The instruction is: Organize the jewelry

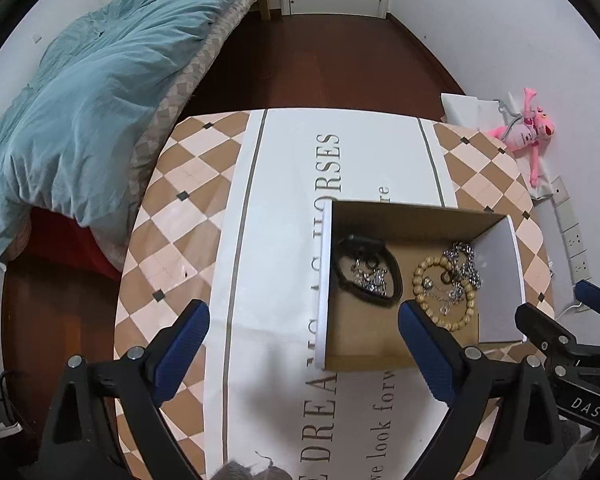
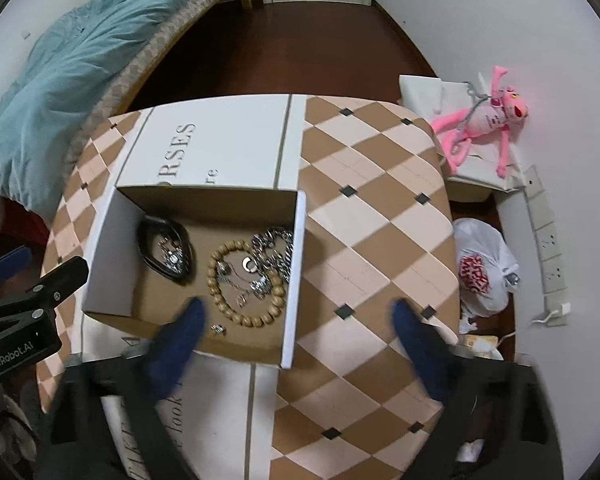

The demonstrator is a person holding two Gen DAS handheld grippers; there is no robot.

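An open cardboard box (image 1: 496,280) (image 2: 112,248) stands on the table. Inside lie a black band (image 1: 392,276) (image 2: 150,250) with a small silver piece, a wooden bead bracelet (image 1: 420,280) (image 2: 216,284), silver chains (image 1: 466,264) (image 2: 276,248) and a small silver item (image 2: 219,329) near the front wall. My left gripper (image 1: 304,320) is open and empty above the box's left wall. My right gripper (image 2: 296,316) is open and empty over the box's front right corner. Each gripper shows at the edge of the other's view.
The table (image 1: 172,208) (image 2: 364,208) has a diamond-pattern cloth with a white lettered runner (image 1: 284,200). A bed with a blue duvet (image 1: 84,92) lies to the left. A pink plush toy (image 2: 484,120), a white plastic bag (image 2: 480,268) and power strips (image 2: 544,240) sit on the right.
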